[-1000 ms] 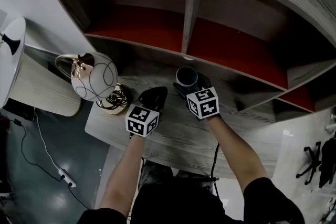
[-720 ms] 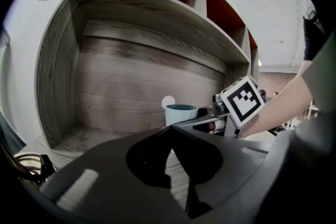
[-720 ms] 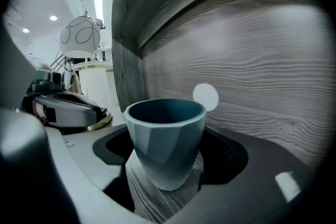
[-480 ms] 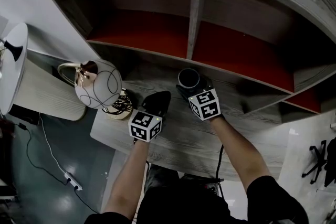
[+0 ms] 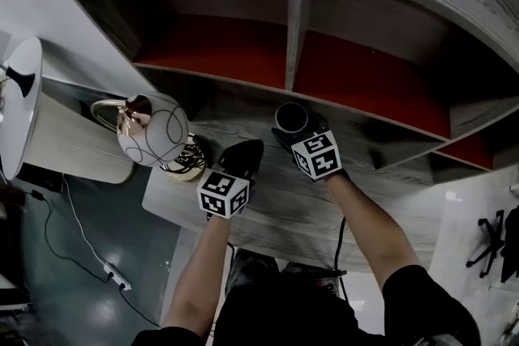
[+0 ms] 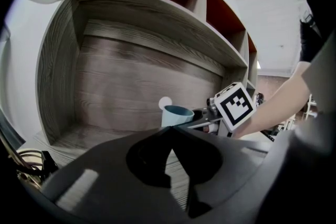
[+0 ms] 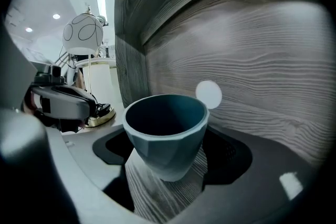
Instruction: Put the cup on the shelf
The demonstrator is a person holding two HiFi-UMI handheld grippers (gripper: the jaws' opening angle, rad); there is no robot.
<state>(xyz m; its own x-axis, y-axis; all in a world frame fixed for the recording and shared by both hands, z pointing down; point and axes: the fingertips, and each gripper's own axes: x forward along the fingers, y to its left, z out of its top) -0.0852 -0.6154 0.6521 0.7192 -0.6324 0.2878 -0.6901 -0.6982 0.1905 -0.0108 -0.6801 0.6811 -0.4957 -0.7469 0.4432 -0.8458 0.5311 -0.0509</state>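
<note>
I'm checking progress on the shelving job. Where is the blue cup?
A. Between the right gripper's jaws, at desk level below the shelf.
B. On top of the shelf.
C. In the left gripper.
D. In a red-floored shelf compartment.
A: the cup sits between the jaws of the right gripper, low at the wooden desk.

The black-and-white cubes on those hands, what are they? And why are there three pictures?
Those cubes are parts of two grabbing tools, one held in each of a person's hands. The big picture comes from a camera on the person's head, looking down. The other two come from small cameras riding on each tool. The left gripper is shut and empty. The right gripper has a blue-grey cup between its jaws, gripped at its sides as far as I can tell. Below is a grey wooden desk, with what looks like a white ball-shaped lamp at its left end. Behind stands the shelf.
</note>
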